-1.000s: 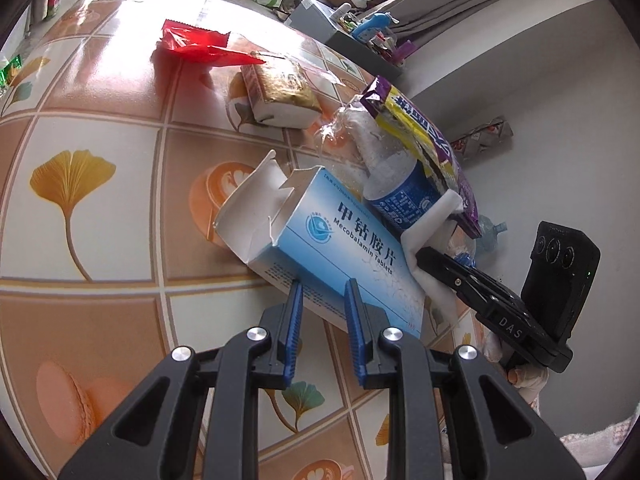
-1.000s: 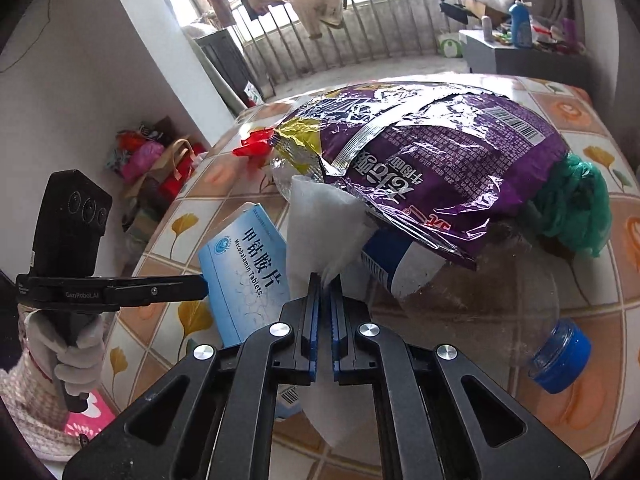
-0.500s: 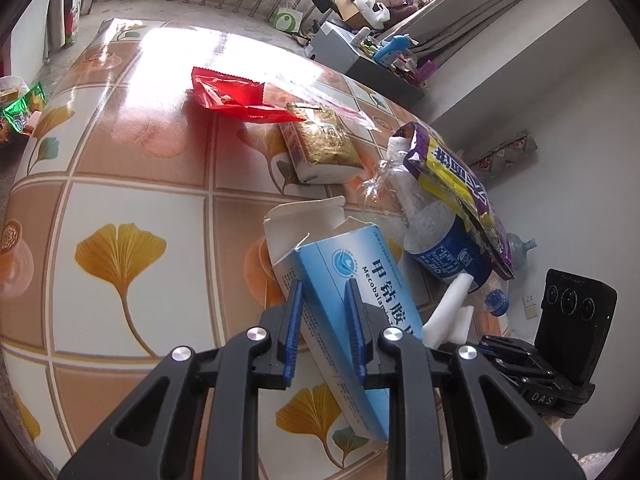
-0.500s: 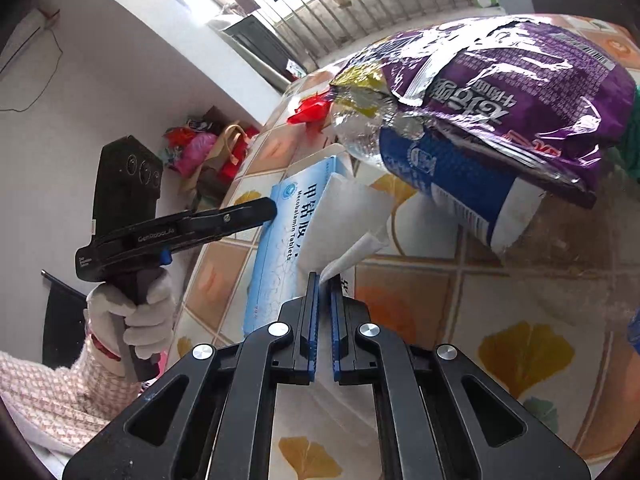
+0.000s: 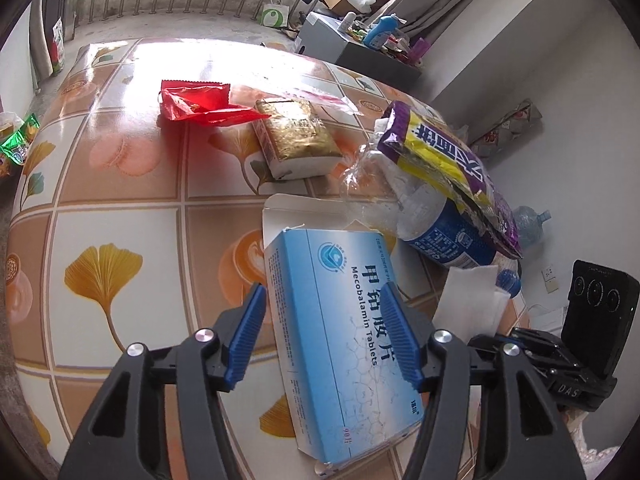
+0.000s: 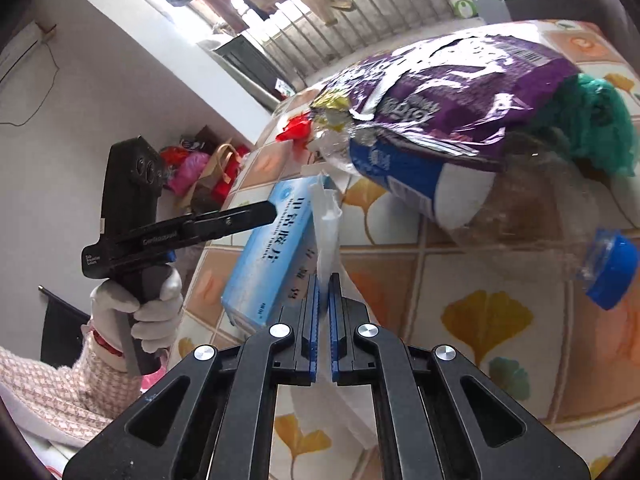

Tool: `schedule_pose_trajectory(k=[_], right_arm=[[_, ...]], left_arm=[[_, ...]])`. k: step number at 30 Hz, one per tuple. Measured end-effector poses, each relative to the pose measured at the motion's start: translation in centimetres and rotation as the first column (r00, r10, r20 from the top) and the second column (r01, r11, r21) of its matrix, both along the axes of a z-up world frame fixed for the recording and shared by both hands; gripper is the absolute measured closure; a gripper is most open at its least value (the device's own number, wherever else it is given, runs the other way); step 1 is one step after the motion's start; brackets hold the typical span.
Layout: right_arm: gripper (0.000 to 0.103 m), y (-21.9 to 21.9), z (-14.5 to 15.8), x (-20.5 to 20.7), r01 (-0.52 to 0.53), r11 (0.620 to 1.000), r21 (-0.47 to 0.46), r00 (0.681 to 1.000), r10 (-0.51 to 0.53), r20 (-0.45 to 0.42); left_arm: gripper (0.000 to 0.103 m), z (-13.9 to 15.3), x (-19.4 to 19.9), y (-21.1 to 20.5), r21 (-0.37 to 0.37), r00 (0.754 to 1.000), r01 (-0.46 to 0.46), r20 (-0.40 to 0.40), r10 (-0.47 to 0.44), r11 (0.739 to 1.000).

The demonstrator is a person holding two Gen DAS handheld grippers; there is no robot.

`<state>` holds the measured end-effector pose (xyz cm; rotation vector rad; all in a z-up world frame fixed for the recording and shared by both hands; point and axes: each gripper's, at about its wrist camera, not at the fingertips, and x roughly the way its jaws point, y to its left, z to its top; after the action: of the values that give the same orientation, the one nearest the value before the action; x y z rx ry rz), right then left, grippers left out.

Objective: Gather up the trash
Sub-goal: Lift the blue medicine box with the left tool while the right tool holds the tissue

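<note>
Jaws, left: your left gripper [image 5: 322, 336] is opening; the blue medicine box [image 5: 340, 336] lies between its jaws, and the pads do not press on it.
Jaws, right: your right gripper [image 6: 323, 296] is clenched on a white tissue [image 6: 326, 220], which stands up from the jaws.
Medicine box: it lies flat on the tiled surface [image 5: 120, 200], its white end flap open toward the far side.
Bottle: a crushed plastic bottle [image 6: 420, 184] with blue label and blue cap lies beside the box, on your right.
Purple bag: a purple snack bag [image 6: 460, 92] rests on top of the bottle.
Green bag: a green plastic bag [image 6: 592, 120] is behind the purple one.
Farther on the surface: a red wrapper [image 5: 196, 100] and a gold and white packet [image 5: 298, 140], just beside each other.
Your left hand [image 6: 148, 308]: gloved, around the handle.
</note>
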<state>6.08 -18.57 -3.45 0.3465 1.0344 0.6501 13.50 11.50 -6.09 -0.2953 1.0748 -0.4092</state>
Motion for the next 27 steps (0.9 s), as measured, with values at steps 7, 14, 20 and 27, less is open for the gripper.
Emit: schedule_pose_trajectory(k=[7, 14, 20, 27], right_arm=[[0.1, -2.9, -0.2, -1.1, 0.099, 0.995, -0.023, 0.995, -0.098, 0.031], [0.1, -3.2, -0.9, -1.1, 0.134, 0.99, -0.037, 0.991, -0.133, 0.03], [0.1, -3.6, -0.5, -1.6, 0.174, 0.984, -0.019, 0.984, -0.173, 0.052], [0.101, -4.0, 0.0, -2.0, 0.173, 0.984, 0.033, 0.982, -0.175, 0.073]], left_arm=[[0.025, 1.2, -1.0, -3.0, 0.078, 0.999, 0.046, 0.006, -0.047, 0.996], [0.019, 0.3, -1.2, -6.2, 0.237, 0.995, 0.099, 0.009, -0.104, 0.966], [0.019, -1.1, -0.4, -5.9, 0.241, 0.995, 0.102, -0.015, -0.101, 0.965], [0.023, -0.6, -0.5, -5.5, 0.262, 0.996, 0.087, -0.001, -0.09, 0.961]])
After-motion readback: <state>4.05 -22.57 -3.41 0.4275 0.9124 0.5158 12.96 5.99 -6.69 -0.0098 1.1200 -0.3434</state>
